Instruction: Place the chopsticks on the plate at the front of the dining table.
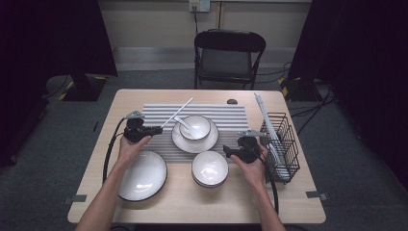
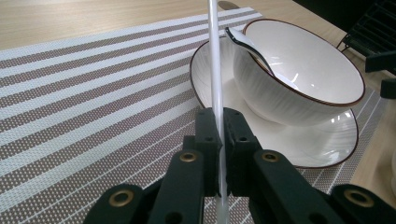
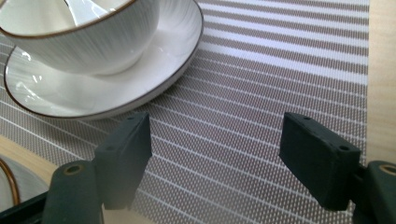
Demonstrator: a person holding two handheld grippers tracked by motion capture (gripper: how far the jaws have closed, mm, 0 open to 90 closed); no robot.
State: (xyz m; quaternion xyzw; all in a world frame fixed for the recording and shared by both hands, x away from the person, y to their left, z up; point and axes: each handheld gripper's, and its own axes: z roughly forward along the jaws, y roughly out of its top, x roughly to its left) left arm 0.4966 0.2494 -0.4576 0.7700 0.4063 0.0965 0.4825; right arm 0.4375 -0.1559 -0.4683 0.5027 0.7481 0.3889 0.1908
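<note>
Your left gripper clamps the white chopstick btwn its jaws, left of the bowl; chopstick's near end is cut off. Your right gripper is released over the striped placemat.

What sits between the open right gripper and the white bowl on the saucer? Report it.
Nothing visible. The right gripper, jaws apart, faces bare striped woven placemat; the brown-rimmed white bowl on its white saucer lies just beyond.
</note>
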